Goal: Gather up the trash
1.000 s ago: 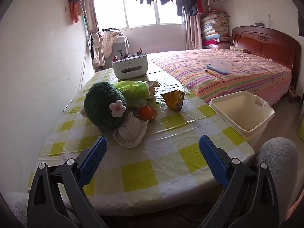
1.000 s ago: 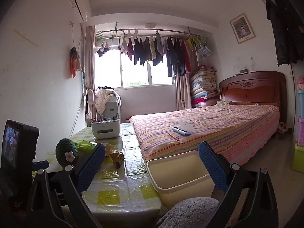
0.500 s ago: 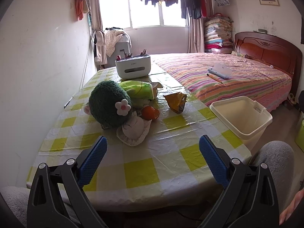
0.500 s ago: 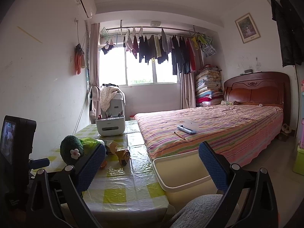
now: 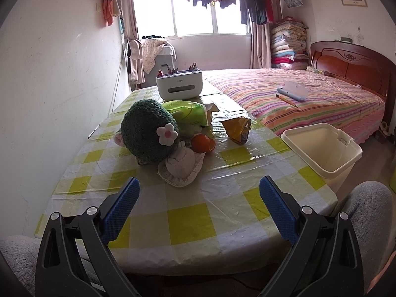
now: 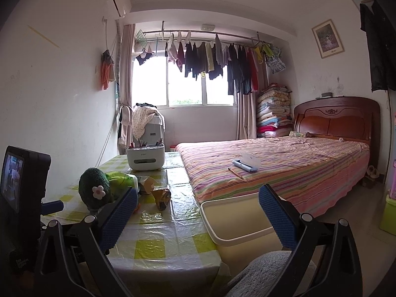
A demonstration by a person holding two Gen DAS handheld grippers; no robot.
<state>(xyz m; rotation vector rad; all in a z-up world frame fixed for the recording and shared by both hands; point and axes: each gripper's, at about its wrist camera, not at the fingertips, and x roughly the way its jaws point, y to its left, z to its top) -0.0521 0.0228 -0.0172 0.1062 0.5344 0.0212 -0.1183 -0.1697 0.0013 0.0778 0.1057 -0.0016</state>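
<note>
A crumpled brown-yellow wrapper (image 5: 237,129) lies on the yellow-checked table (image 5: 188,222); it also shows in the right wrist view (image 6: 161,197). An orange peel piece (image 5: 202,143) and a crumpled tissue on a lace doily (image 5: 182,167) lie beside a green plush toy (image 5: 148,131). A cream bin (image 5: 321,148) stands at the table's right edge, between table and bed; it shows in the right wrist view (image 6: 237,220). My left gripper (image 5: 199,193) is open and empty over the table's near edge. My right gripper (image 6: 198,200) is open and empty, held higher to the right.
A green tissue pack (image 5: 190,112) and a white desk organiser with pens (image 5: 179,85) sit farther back on the table. A bed with a striped cover (image 5: 309,99) fills the right side. A wall runs along the table's left. My left gripper's camera body (image 6: 19,198) shows at left.
Both grippers have risen and tilted up a little, so the table and room sit lower in each view. Nothing on the table has moved. Both jaws stay open.
</note>
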